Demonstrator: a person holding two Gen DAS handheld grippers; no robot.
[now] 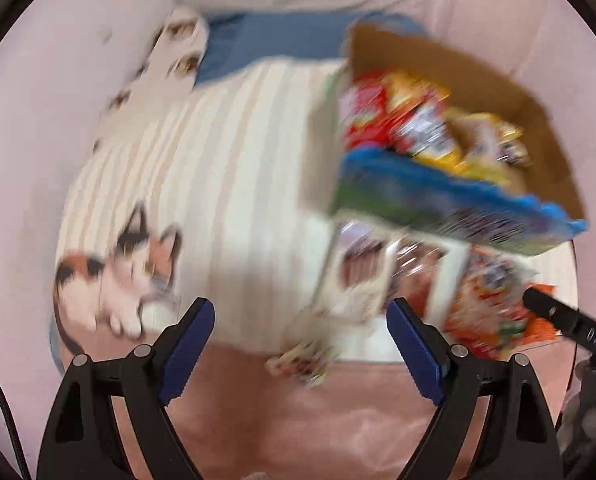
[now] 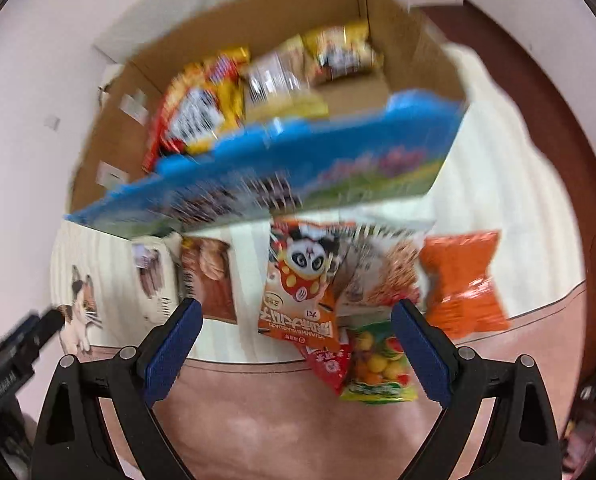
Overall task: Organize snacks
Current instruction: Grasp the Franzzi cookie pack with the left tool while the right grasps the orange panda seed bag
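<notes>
A cardboard box (image 2: 258, 28) with a blue printed front (image 2: 298, 164) holds several yellow and red snack bags (image 2: 202, 108). It also shows in the left wrist view (image 1: 497, 80). In front of it loose packets lie on a striped cloth: a panda bag (image 2: 301, 280), an orange bag (image 2: 461, 280), a fruit-candy bag (image 2: 377, 368), a brown packet (image 2: 214, 280). My right gripper (image 2: 296, 344) is open and empty above the panda and candy bags. My left gripper (image 1: 299, 344) is open and empty near a white packet (image 1: 357, 276) and a small packet (image 1: 301, 360).
The striped cloth with a cat picture (image 1: 130, 272) covers a pink surface (image 1: 298, 420). A blue cloth (image 1: 266, 48) lies behind it. The other gripper's black tip shows at the right edge (image 1: 557, 316) and at the left edge of the right wrist view (image 2: 26, 340).
</notes>
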